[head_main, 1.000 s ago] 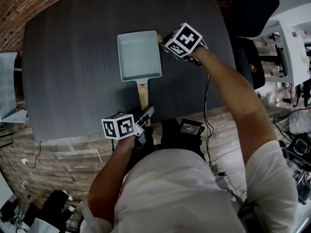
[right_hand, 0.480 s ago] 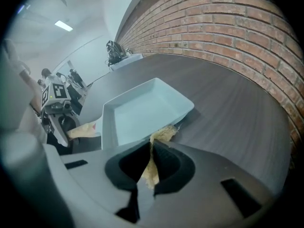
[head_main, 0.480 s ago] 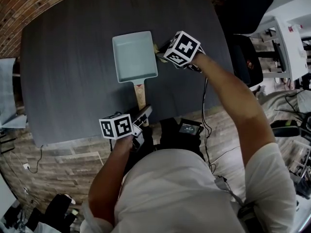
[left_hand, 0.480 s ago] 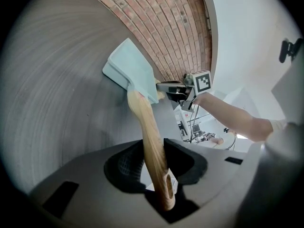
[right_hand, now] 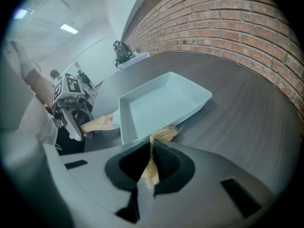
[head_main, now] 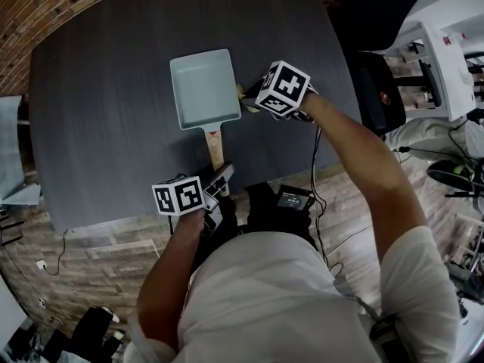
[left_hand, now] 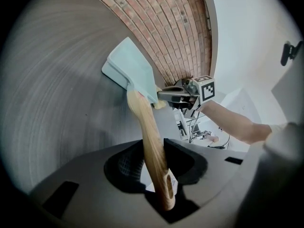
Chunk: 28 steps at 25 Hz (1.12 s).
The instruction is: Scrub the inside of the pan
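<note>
Presently the step in hand appears to be the approach that comes before scrubbing. The pan [head_main: 204, 89], pale and rectangular, sits flat on the dark table [head_main: 98, 112], and its inside is bare. The left gripper [head_main: 221, 178] has its jaws closed narrowly on the end of the pan's wooden handle [left_hand: 153, 146], steadying it from the near table edge. The right gripper [right_hand: 152, 165] pinches a yellowish scrubbing pad [right_hand: 164, 135] between jaws that are nearly together, and the pad's frayed tip pokes out just beyond them. The head view shows this gripper hovering just beside the pan's right-hand rim, outside the basin; whether the pad touches the rim cannot be told. No contact with the inside is visible yet. The next move, as judged, calls for carrying the pad over the rim, lowering it onto the pan floor and pressing it there. Meanwhile the left grip must hold the handle firm so that the pan neither slides nor tips.
</note>
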Motion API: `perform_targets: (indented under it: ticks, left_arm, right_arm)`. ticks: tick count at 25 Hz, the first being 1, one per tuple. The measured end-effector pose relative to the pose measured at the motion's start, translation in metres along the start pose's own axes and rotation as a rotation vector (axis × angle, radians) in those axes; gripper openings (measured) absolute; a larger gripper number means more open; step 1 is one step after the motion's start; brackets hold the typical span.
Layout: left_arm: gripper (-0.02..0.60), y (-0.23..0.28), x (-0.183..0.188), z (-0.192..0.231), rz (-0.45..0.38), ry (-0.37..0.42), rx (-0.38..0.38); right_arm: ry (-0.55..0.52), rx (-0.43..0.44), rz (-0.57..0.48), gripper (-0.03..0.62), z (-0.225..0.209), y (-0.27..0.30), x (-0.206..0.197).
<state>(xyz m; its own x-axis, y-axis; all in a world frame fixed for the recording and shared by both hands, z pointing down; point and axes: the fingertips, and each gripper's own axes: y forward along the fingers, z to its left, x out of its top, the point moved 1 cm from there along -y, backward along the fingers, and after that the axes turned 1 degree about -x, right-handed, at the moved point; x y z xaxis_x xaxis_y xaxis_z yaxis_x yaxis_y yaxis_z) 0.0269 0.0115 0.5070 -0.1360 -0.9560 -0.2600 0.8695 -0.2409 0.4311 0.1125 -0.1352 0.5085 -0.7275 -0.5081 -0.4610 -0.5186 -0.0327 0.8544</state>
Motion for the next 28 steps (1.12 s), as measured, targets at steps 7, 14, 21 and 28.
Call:
perform_targets:
  ticks: [7, 14, 21, 28]
  left_arm:
    - [0.126, 0.001, -0.001, 0.0, 0.005, -0.001, -0.006]
    - [0.126, 0.002, -0.001, 0.0, 0.009, -0.004, -0.009]
    - [0.126, 0.004, 0.0, 0.0, 0.005, -0.007, -0.01]
    - [0.124, 0.003, -0.003, 0.0, 0.002, -0.008, -0.011]
  right_arm:
    - [-0.005, 0.029, 0.004, 0.032, 0.019, 0.001, -0.011]
    - [-0.019, 0.039, 0.015, 0.032, 0.036, 0.001, -0.02]
    - [-0.028, 0.046, 0.019, 0.032, 0.048, -0.001, -0.03]
    - [-0.04, 0.09, 0.026, 0.032, 0.061, -0.018, -0.038]
